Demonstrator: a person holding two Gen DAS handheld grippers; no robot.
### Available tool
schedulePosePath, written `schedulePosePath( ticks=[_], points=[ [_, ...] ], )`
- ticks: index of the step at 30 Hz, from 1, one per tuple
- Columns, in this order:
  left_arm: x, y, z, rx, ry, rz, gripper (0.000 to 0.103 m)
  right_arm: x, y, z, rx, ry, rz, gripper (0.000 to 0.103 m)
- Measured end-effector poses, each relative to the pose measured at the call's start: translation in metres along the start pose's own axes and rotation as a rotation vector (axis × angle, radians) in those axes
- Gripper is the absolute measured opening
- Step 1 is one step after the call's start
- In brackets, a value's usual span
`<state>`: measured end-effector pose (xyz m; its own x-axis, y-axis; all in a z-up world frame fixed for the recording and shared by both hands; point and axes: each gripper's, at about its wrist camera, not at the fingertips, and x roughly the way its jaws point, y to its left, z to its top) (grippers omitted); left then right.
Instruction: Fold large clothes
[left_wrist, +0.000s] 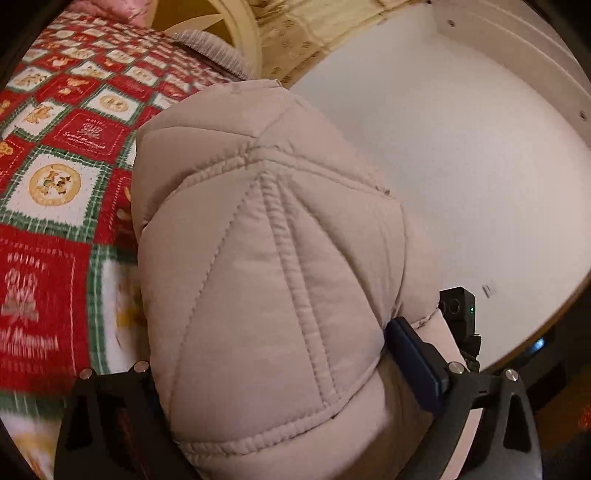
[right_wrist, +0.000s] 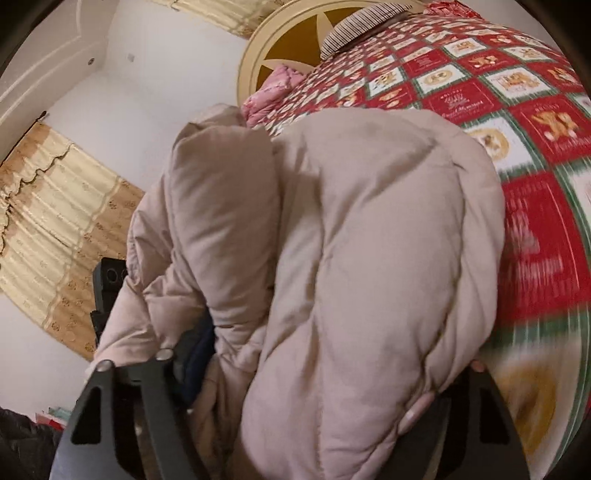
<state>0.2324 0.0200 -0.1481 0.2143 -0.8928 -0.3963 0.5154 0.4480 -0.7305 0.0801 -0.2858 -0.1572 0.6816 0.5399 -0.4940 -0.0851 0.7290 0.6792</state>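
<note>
**Padded beige jacket bunched between both grippers above the bed**

In the left wrist view, the red, green and white patchwork bedspread (left_wrist: 62, 155) fills the left side, blurred toward the lower edge. A striped pillow (left_wrist: 210, 48) lies at its far end, against a cream round headboard (left_wrist: 243, 33). In the middle, the quilted beige jacket (left_wrist: 266, 258) bulges up as a thick bundle with stitched seams meeting near its top. It sits between the fingers of the left gripper (left_wrist: 266, 365): the blue-padded finger (left_wrist: 417, 362) on the right presses into the fabric, and the opposite finger is buried under the padding, so this gripper is clamped on the jacket. Behind that pad, part of the other device's black body (left_wrist: 458, 310) shows against the white wall (left_wrist: 443, 129).

In the right wrist view, gold curtains (right_wrist: 55, 221) hang at the left. The jacket (right_wrist: 369, 277) fills the centre, folded over itself in puffy rolls, resting partly over the bedspread (right_wrist: 535, 166) on the right. It lies between the fingers of the right gripper (right_wrist: 295, 398), but both pads are hidden by cloth, so I cannot tell whether they pinch it. A person's fingertips (right_wrist: 417, 410) show against the jacket's lower right.
</note>
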Motion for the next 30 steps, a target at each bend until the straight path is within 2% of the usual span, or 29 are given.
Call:
schedulePosePath(
  ticks=[5, 8, 11, 15, 20, 23, 27, 30],
  points=[
    [-0.009, -0.039, -0.007, 0.019, -0.005, -0.095, 0.097, -0.044, 0.031, -0.028, -0.028, -0.073, 0.019, 0.061],
    [-0.005, -0.070, -0.007, 0.052, 0.006, -0.153, 0.097, -0.075, 0.042, -0.033, -0.018, -0.143, 0.039, 0.058],
    [0.012, -0.103, -0.003, 0.106, 0.036, -0.205, 0.097, -0.110, 0.051, -0.039, -0.028, -0.210, 0.009, 0.057],
    [0.056, -0.150, 0.003, 0.178, 0.111, -0.251, 0.097, -0.158, 0.050, -0.043, -0.029, -0.276, -0.046, 0.057],
    [0.129, -0.195, 0.012, 0.244, 0.203, -0.272, 0.097, -0.220, 0.022, -0.042, 0.010, -0.388, -0.181, 0.057],
    [0.171, -0.221, 0.012, 0.310, 0.240, -0.224, 0.097, -0.242, -0.001, -0.038, 0.036, -0.451, -0.250, 0.056],
    [0.239, -0.231, 0.013, 0.426, 0.268, -0.029, 0.097, -0.251, -0.053, -0.030, 0.124, -0.504, -0.362, 0.056],
    [0.277, -0.211, 0.008, 0.434, 0.318, 0.141, 0.098, -0.239, -0.098, -0.021, 0.226, -0.481, -0.425, 0.055]
  ],
)
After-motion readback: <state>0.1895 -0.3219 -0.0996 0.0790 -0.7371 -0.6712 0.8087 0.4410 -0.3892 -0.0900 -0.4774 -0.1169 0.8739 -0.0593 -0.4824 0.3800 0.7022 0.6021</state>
